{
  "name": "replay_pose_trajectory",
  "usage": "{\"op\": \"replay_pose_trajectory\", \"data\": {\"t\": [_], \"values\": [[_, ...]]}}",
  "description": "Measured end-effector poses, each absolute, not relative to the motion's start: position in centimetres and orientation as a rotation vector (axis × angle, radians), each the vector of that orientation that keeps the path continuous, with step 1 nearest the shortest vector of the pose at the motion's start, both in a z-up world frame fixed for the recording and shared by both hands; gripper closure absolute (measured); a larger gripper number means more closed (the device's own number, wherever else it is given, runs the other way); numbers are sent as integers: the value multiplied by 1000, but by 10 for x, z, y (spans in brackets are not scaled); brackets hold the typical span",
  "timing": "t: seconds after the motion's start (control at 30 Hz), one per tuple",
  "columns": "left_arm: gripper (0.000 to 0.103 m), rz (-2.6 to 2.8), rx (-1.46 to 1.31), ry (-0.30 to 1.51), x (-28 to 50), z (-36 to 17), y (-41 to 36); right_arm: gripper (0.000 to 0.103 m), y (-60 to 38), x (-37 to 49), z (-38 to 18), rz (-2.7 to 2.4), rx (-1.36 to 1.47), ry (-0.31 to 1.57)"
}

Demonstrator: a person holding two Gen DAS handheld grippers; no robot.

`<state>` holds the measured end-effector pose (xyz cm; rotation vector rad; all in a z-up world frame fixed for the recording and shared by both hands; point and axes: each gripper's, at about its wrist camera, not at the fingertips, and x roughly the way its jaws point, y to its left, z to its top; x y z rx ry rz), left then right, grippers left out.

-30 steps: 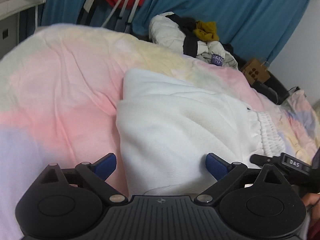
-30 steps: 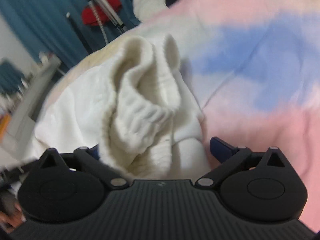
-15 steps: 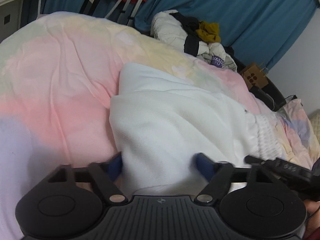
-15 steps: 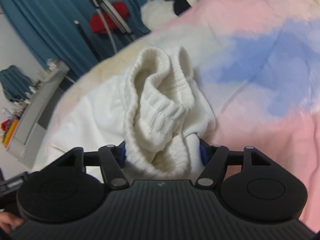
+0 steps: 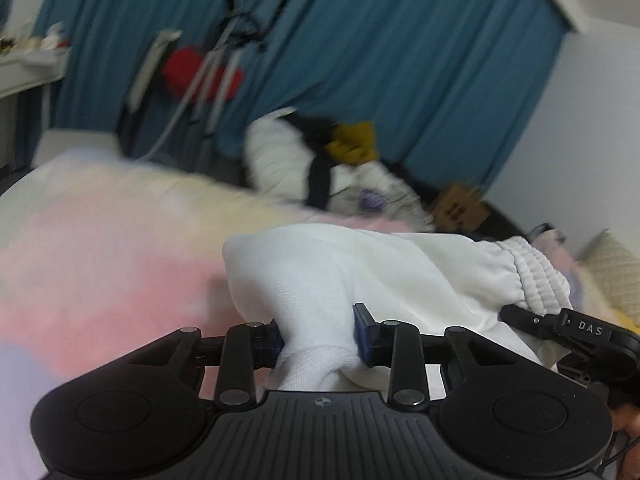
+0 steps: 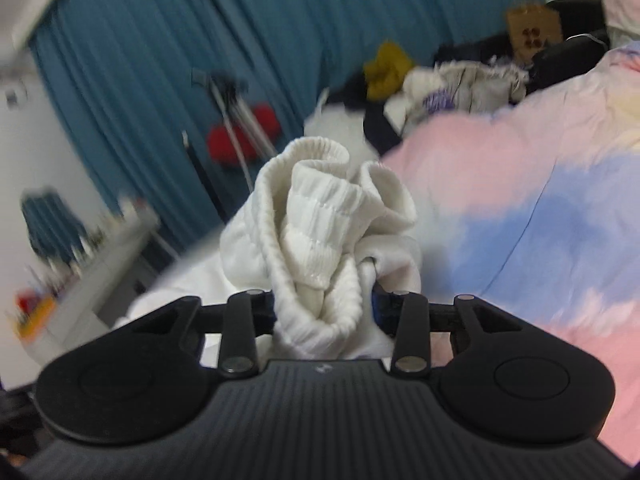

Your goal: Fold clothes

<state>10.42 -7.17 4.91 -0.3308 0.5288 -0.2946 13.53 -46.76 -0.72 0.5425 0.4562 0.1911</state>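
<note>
A white garment (image 5: 340, 272) with a ribbed elastic band (image 5: 536, 276) hangs bunched above the pastel bed cover (image 5: 100, 264). My left gripper (image 5: 320, 336) has a gathered fold of its plain cloth between the blue pads; the jaws are closing and pinch it. In the right wrist view my right gripper (image 6: 324, 304) grips the rolled ribbed band (image 6: 320, 208) of the same garment, its jaws also closing and pressing on it. The right gripper's black finger (image 5: 560, 324) shows at the left view's right edge, under the band.
A heap of white, black and mustard clothes (image 5: 320, 160) lies at the bed's far end before blue curtains (image 5: 400, 60). A tripod with a red item (image 5: 200, 72) stands behind. A brown paper bag (image 5: 456, 204) sits far right; a white shelf (image 6: 100, 264) runs along the left.
Both grippers went from wide open to pinching the white garment and rose, lifting it off the bed cover. More of the curtains and room now shows.
</note>
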Motion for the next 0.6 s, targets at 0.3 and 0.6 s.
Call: {"op": "replay_pose_trajectory", "data": {"t": [0.3, 0.6], "values": [[69, -560, -185, 400, 201, 68, -264, 64, -622, 128, 3, -41, 637, 218], [69, -673, -93, 577, 284, -36, -397, 64, -717, 178, -102, -261, 654, 396]]}}
